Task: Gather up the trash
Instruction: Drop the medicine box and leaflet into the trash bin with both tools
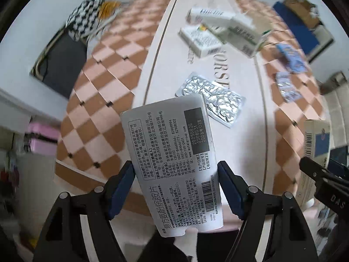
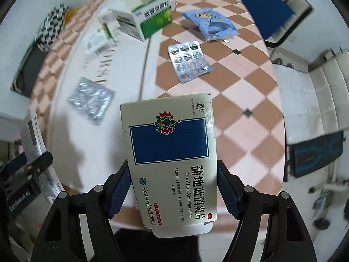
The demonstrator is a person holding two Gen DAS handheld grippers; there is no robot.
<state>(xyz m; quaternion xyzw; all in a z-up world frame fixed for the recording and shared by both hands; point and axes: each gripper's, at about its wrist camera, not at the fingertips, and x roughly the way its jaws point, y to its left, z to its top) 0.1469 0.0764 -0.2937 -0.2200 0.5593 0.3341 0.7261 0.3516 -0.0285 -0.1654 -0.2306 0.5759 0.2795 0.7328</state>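
My left gripper is shut on a grey-white medicine box with black print, held above the table. My right gripper is shut on a cream medicine box with a blue panel, also held up. On the table lie a crumpled silver blister pack, also in the right wrist view, a second blister pack, a blue wrapper, a green-and-white box and smaller white boxes.
The table has a pink-and-brown checked cloth with a white middle strip. A black-and-white checked cloth lies at the far left. A blue mat lies on the floor beyond. The other gripper shows at each view's edge.
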